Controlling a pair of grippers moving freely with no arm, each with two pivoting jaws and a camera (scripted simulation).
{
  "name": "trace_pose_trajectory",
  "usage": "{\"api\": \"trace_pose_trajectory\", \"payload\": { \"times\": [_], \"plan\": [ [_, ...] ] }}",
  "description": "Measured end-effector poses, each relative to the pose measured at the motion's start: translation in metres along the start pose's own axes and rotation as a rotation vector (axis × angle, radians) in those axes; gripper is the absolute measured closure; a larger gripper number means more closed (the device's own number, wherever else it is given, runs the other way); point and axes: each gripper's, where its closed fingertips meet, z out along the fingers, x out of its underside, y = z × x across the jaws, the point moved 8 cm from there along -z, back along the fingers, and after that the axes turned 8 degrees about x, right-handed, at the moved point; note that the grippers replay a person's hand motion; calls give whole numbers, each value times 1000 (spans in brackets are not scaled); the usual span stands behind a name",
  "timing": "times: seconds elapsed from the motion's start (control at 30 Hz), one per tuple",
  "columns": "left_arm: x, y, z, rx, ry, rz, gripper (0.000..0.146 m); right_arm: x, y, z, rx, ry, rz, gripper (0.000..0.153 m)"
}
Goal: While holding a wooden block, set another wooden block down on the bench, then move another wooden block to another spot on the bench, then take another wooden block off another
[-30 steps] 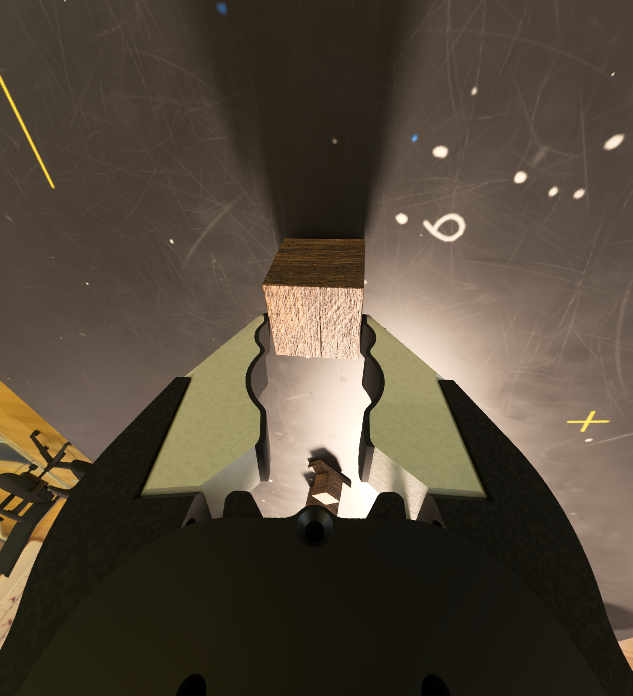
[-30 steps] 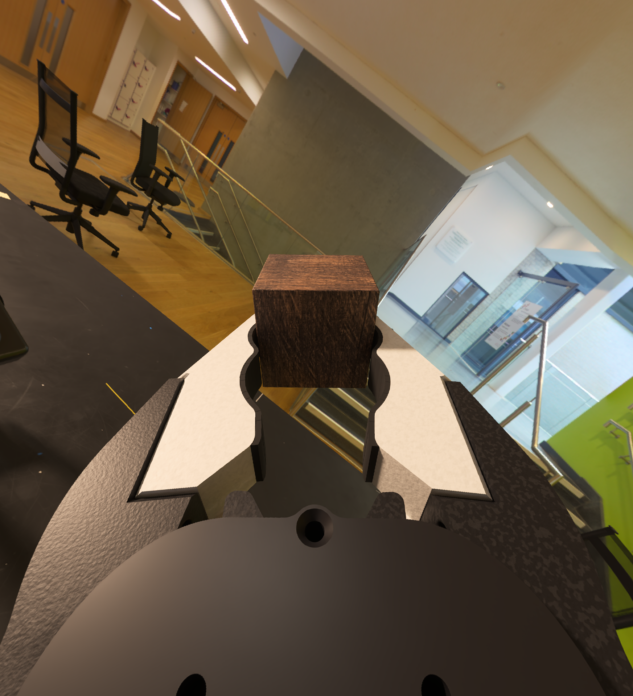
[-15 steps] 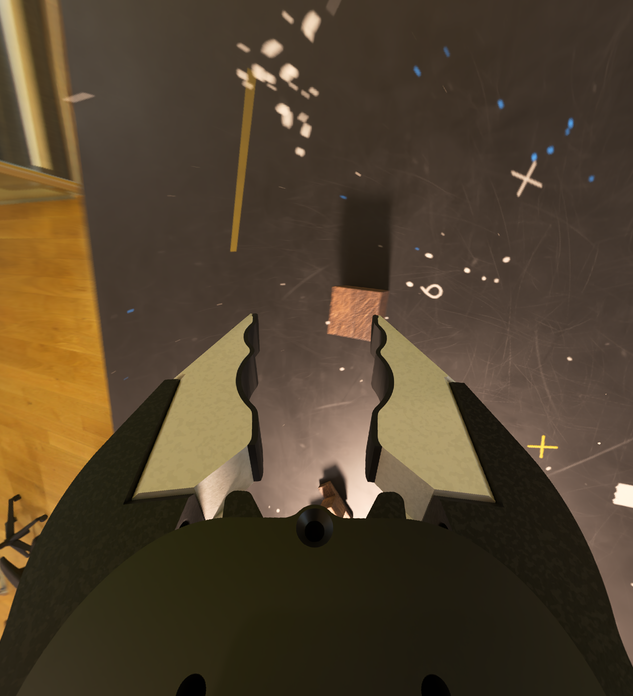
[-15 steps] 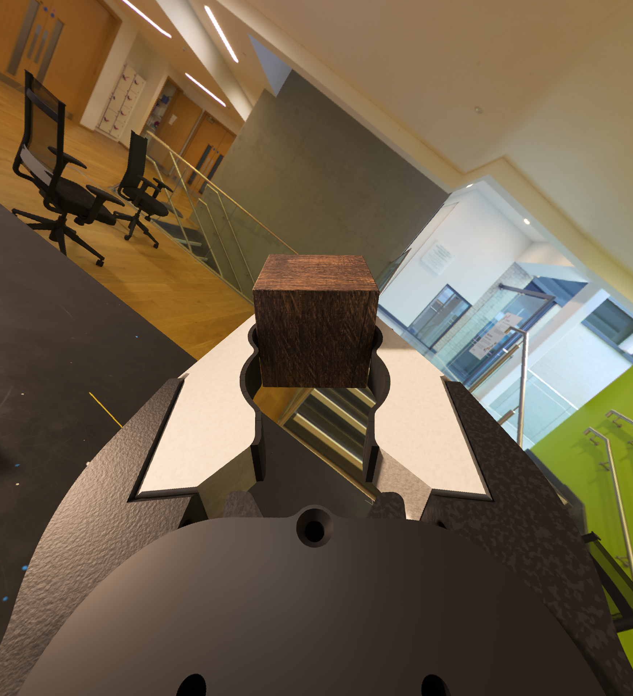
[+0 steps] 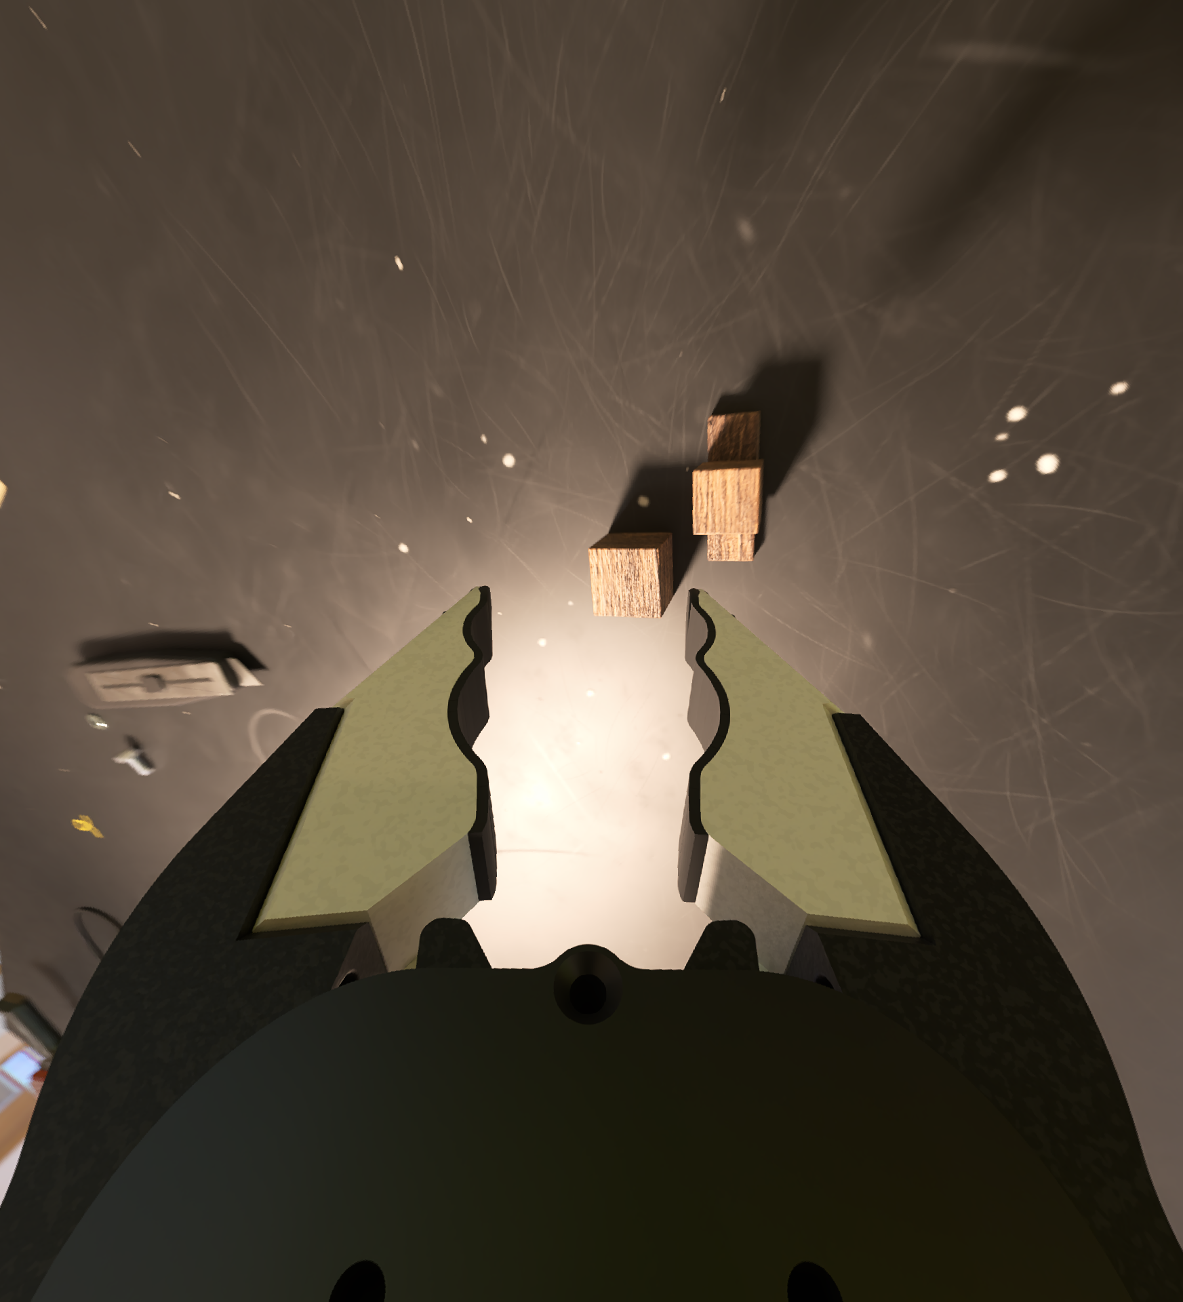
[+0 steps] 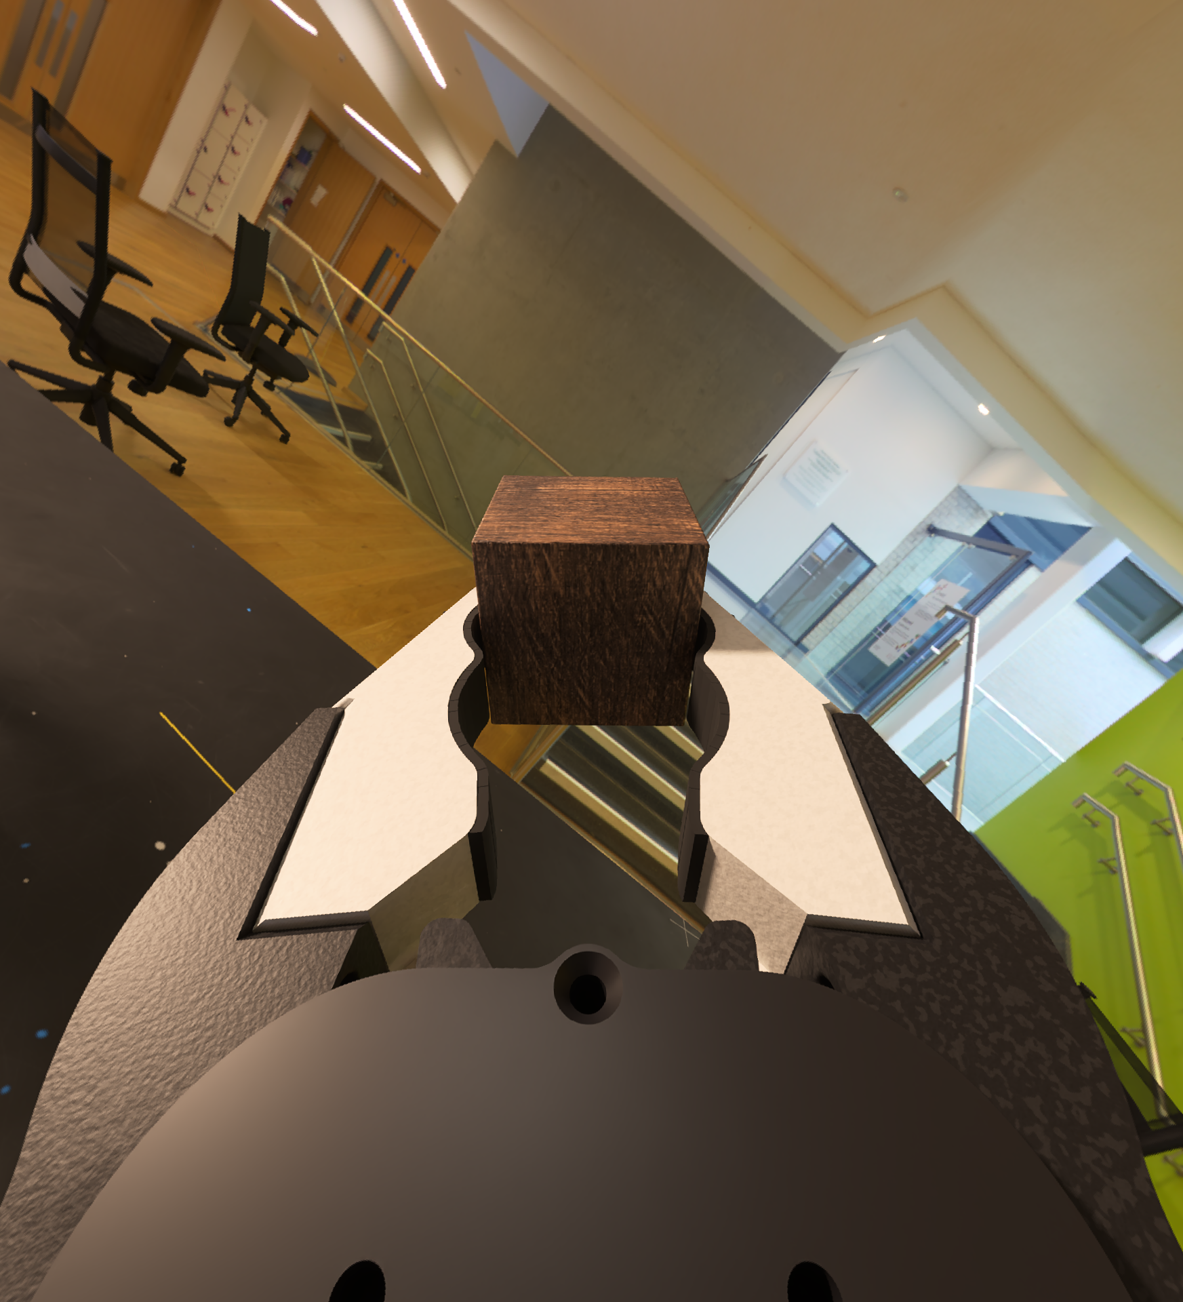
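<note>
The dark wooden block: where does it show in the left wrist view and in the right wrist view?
Left wrist view: not in it; only lighter blocks lie on the bench ahead of the open left gripper.
Right wrist view: the dark wooden block sits at picture centre, clamped at the tips of the right gripper.
Shared landmark: the dark scratched bench, which also fills the left edge of the right wrist view.

Right gripper [image 6: 588, 634] clamped on a dark wooden block [image 6: 588, 620], both fingertips pressed against its side faces, block upright at frame centre. Dark bench surface [image 6: 81, 669] fills the left and lower left, thin yellow line [image 6: 197, 752] on it. Two black office chairs [image 6: 109, 317] upper left on wood floor. Glass railing [image 6: 391, 380] behind them. Green wall [image 6: 1138, 810] with handrails lower right.
</note>
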Motion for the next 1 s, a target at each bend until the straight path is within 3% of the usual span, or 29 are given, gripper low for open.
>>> {"api": "trace_pose_trajectory", "payload": {
  "times": [0.27,0.5,0.7,0.83,0.9,1.0],
  "plan": [
    [11,6,44,101,30,-99,99,6,2,4,-20,26,-7,97],
    [15,4,53,125,64,-120,103,10,0,4,-27,31,2,97],
    [21,7,49,122,108,-108,117,11,-2,2,-26,27,6,97],
    [5,18,-2,-6,62,-47,117,11,-3,2,-21,25,6,97],
    [-24,15,-56,-74,-82,-9,117,11,-3,3,-18,19,7,97],
    [-78,-24,-130,-68,-333,160,117,11,-1,4,-24,22,4,97]
  ]
}}
